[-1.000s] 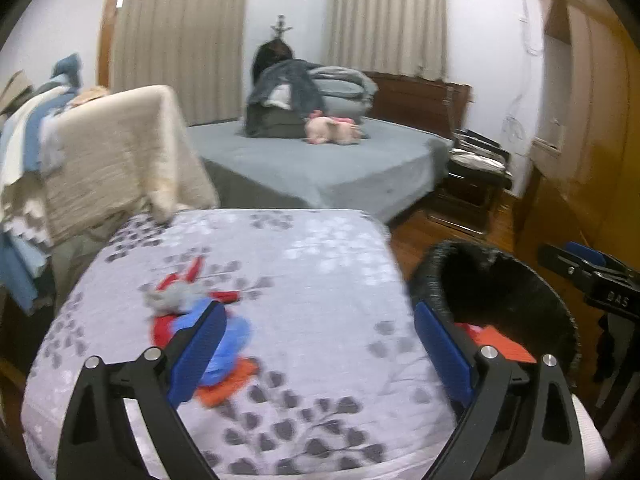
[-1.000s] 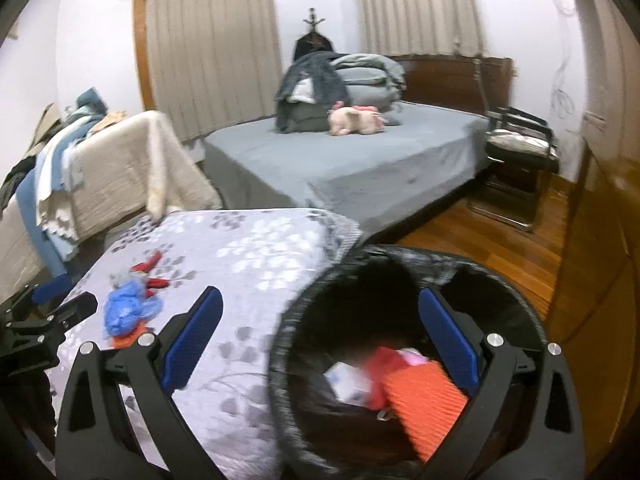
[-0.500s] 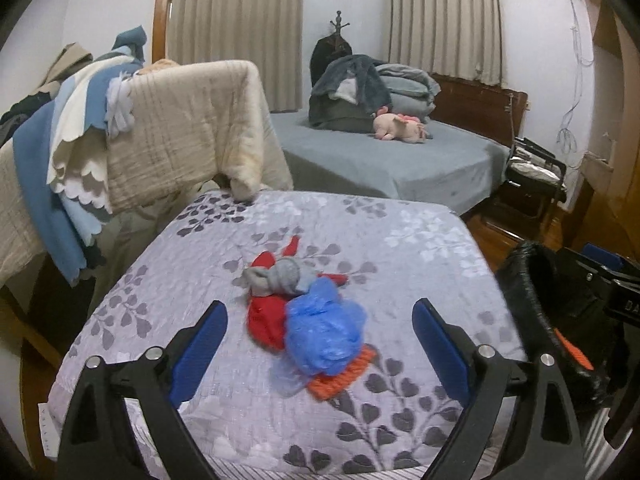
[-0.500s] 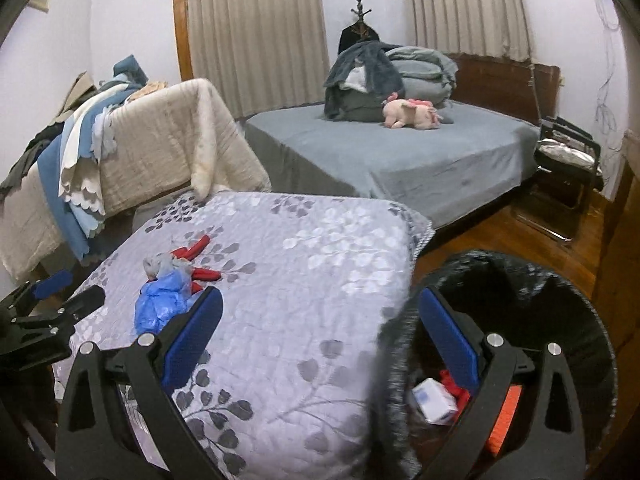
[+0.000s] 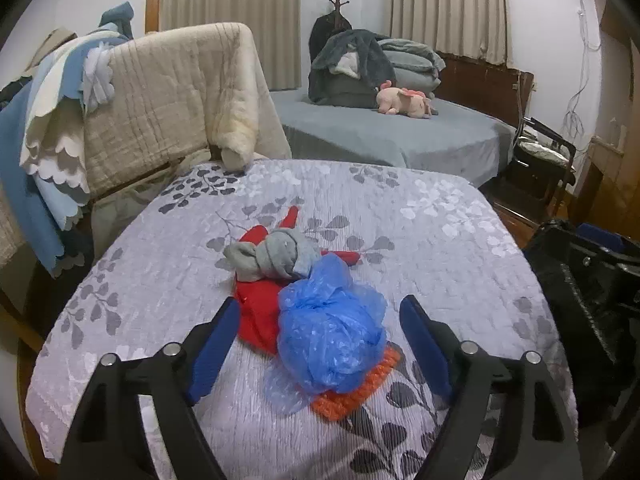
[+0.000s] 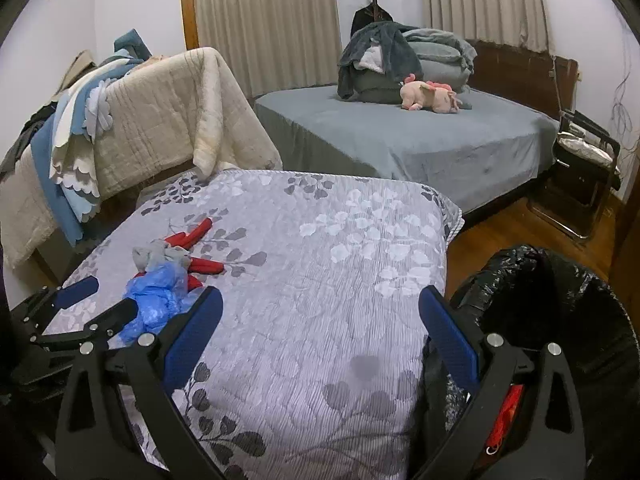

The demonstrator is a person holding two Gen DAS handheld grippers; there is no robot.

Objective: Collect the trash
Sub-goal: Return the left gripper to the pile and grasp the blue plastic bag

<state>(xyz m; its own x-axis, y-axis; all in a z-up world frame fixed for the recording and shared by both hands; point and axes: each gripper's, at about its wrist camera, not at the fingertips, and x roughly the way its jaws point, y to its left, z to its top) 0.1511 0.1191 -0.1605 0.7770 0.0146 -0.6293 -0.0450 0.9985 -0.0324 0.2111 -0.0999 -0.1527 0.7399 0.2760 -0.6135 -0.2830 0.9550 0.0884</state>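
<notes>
A crumpled blue plastic bag [image 5: 330,330] lies on the leaf-patterned cloth of the table [image 5: 420,220], on top of an orange knitted piece [image 5: 360,390]. Behind it lie a red cloth [image 5: 258,308] and a knotted grey sock [image 5: 272,258]. My left gripper [image 5: 320,320] straddles the blue bag, its jaws closing, the pads clear of the bag. My right gripper [image 6: 320,308] hangs open over bare cloth, right of the pile [image 6: 160,300]. The black-lined trash bin [image 6: 560,320] stands at the table's right side with red trash inside.
A rack draped with beige and blue blankets [image 5: 152,100] stands behind the table on the left. A grey bed [image 6: 420,140] with folded bedding and a pink plush toy lies beyond. A dark chair [image 6: 584,184] stands on the wooden floor at right.
Both grippers have swung left, away from the bin, and come down toward the table. The left gripper now brackets the blue bag with narrower jaws. The right gripper now faces bare cloth.
</notes>
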